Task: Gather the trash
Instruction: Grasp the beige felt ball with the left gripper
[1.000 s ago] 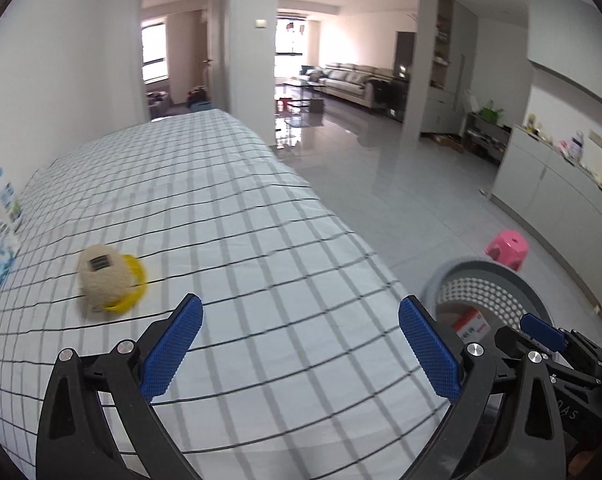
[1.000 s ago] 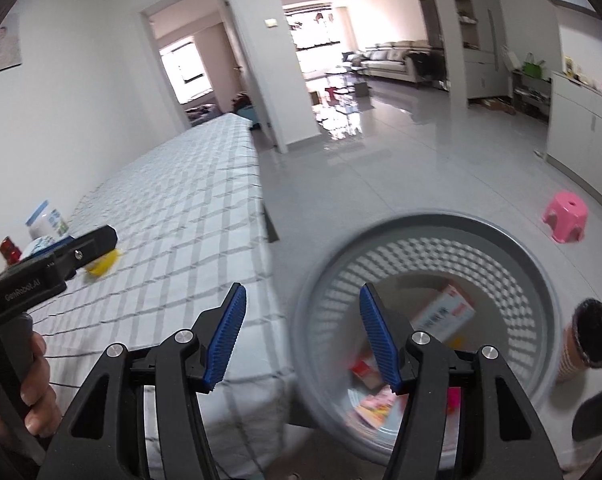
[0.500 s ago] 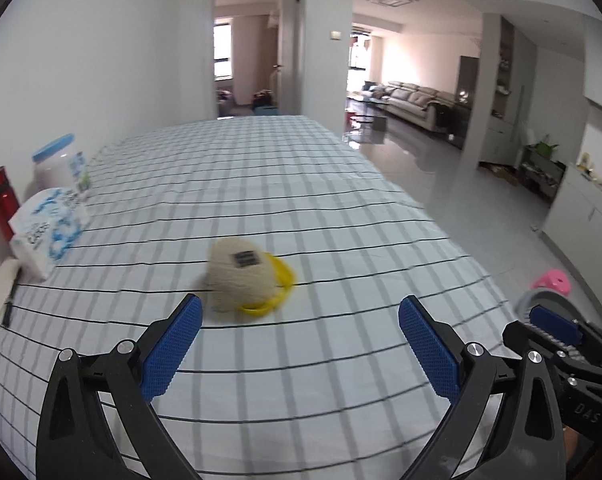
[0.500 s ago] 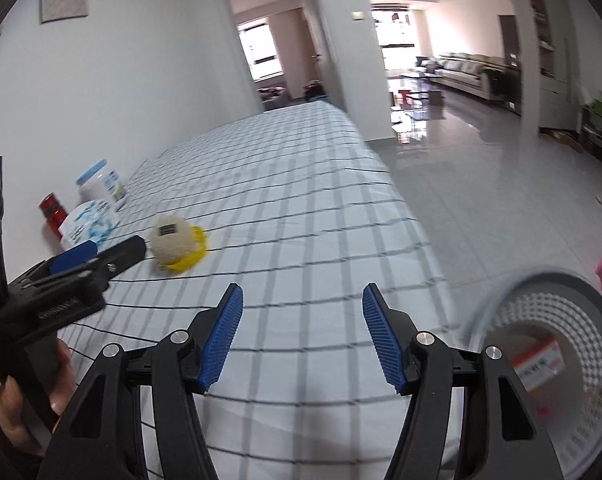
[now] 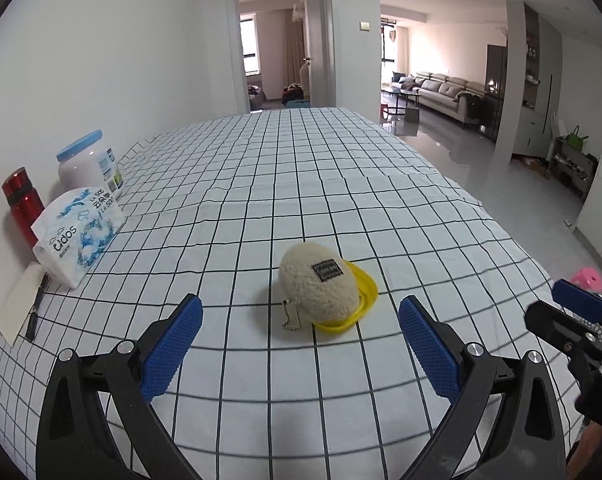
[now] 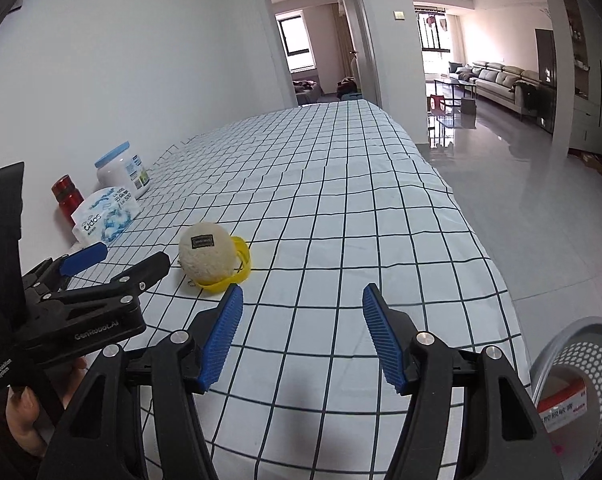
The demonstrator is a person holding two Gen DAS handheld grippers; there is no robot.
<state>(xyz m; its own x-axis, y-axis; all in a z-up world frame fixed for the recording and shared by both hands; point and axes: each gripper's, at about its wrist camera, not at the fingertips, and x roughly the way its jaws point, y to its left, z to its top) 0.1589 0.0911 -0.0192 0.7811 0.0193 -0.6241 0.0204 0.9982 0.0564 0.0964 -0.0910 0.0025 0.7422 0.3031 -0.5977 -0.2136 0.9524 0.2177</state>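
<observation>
Left gripper [image 5: 301, 336]: hovering low over the table, blue ribbed pads spread wide and gripping nothing, tilting down toward the pouch.
Right gripper [image 6: 301, 336]: jaws standing partly apart and empty, angling down over the table's near edge.
Pouch [image 5: 319, 287]: a cream, fuzzy, egg-shaped thing with a dark label and a small bead chain, lying just ahead of the left pads and leaning on the lid.
Lid [image 5: 363, 296]: yellow plastic, round, tucked under the pouch's right side.
Hand [image 6: 23, 420]: curling around the left gripper's black handle.
Table [image 5: 301, 184]: wearing a white cloth gridded in black.
Wall side: a tissue pack [image 5: 75, 236], a red bottle [image 5: 21, 204] and a blue-capped jar [image 5: 89, 168] standing together.
Bin [image 6: 581, 392]: grey, perforated, sitting on the glossy floor beside the table, a box showing inside.
</observation>
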